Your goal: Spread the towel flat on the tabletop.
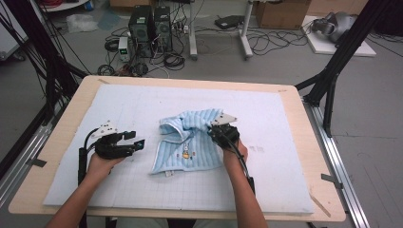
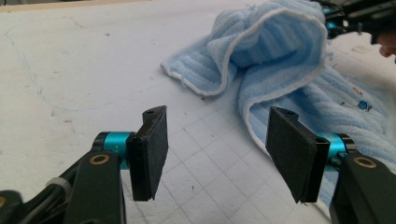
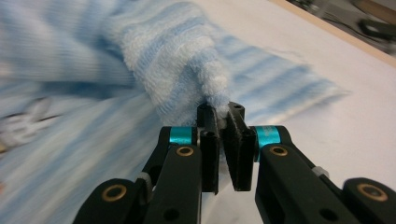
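Blue towel (image 1: 190, 140) x1, pinched by right gripper (image 3: 223, 122)

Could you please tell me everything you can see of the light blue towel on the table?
The towel is a small, soft, ribbed terry cloth, light blue with paler stripes, a white edge and a small printed motif near its middle. It lies crumpled and partly folded on the white gridded mat. The right gripper is shut on one bunched corner and lifts it, so that the upper part arches over itself. The left gripper stands open beside it, apart from the cloth.

Lt-blue striped towel (image 1: 190, 142), white edging
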